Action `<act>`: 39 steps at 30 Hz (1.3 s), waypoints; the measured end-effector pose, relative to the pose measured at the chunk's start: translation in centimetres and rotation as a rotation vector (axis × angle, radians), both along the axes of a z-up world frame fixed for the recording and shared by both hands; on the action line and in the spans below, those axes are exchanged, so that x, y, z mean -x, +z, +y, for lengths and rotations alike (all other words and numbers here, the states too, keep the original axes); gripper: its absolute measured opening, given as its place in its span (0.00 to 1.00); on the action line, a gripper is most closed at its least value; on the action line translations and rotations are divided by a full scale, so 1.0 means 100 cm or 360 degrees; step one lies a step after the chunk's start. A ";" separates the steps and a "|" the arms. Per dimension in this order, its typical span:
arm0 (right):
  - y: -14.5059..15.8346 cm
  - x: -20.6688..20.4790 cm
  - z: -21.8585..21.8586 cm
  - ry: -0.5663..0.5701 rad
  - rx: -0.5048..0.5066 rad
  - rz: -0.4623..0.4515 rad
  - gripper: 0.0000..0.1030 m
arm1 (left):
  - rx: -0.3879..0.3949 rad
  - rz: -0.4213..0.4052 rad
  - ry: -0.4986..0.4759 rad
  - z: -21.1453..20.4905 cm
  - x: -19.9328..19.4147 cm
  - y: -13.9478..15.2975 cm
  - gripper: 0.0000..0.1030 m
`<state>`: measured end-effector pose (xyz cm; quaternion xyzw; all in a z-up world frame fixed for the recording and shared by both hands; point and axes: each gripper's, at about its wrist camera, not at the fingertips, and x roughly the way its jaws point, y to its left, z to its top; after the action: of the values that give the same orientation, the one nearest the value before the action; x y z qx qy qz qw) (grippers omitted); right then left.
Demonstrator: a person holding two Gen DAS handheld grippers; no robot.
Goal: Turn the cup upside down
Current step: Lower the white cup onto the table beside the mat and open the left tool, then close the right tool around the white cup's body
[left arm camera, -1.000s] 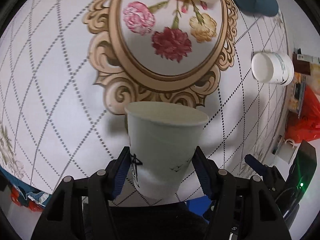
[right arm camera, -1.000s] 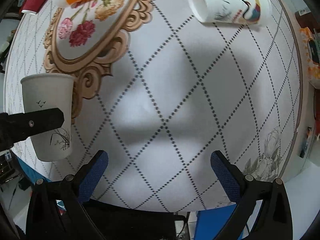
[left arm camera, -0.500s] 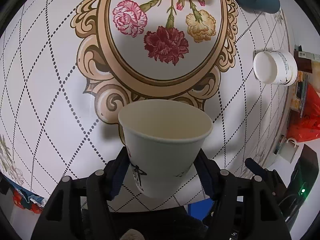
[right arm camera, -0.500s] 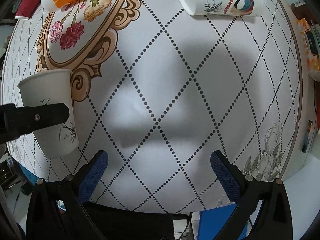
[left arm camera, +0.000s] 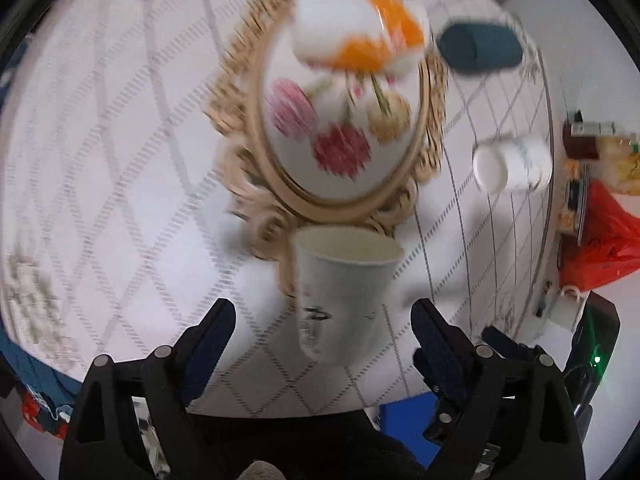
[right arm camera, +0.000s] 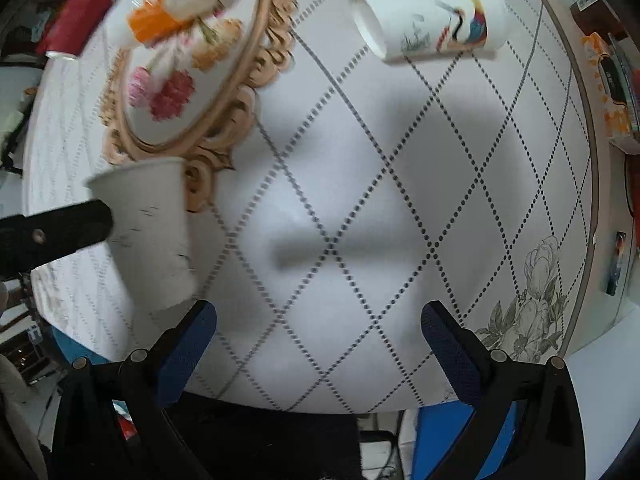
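A white paper cup [left arm camera: 342, 288] with small ink drawings stands mouth up, slightly tilted, on the round patterned table [left arm camera: 120, 184]. My left gripper [left arm camera: 322, 330] is open; its fingers stand apart on either side of the cup without touching it. The view is blurred by motion. In the right wrist view the same cup [right arm camera: 150, 236] is at the left, with the left gripper's finger [right arm camera: 56, 234] beside it. My right gripper [right arm camera: 318, 340] is open and empty above bare table.
An orange-and-white cup [left arm camera: 360, 36] lies on the flower medallion. A dark blue cup [left arm camera: 478, 50], a white crane-print cup [right arm camera: 430, 24] and a red cup [right arm camera: 74, 24] lie on their sides. An orange bag [left arm camera: 604, 240] and boxes are off the right edge.
My left gripper has opened and let go of the white cup, then drawn back from it. The cup now stands on the table. My right gripper stays open.
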<state>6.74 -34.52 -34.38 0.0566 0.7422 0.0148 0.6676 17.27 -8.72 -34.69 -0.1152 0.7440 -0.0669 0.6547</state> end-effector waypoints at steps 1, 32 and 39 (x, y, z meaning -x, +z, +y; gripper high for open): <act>0.005 0.000 0.003 -0.0001 -0.0026 -0.0017 1.00 | -0.0032 -0.0041 0.0013 0.006 0.001 0.008 0.87; 0.082 -0.025 0.118 0.0845 0.0186 -0.0268 0.84 | -0.0316 -0.0227 0.0220 0.110 0.050 -0.003 0.87; 0.070 0.047 0.183 0.2601 0.1047 -0.0606 0.88 | -0.0330 -0.0169 0.0195 0.116 0.052 -0.029 0.87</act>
<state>2.07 -16.21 -27.37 -0.6860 0.3947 0.2807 0.5430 12.12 2.91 -37.55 -0.0884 0.7029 0.0444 0.7044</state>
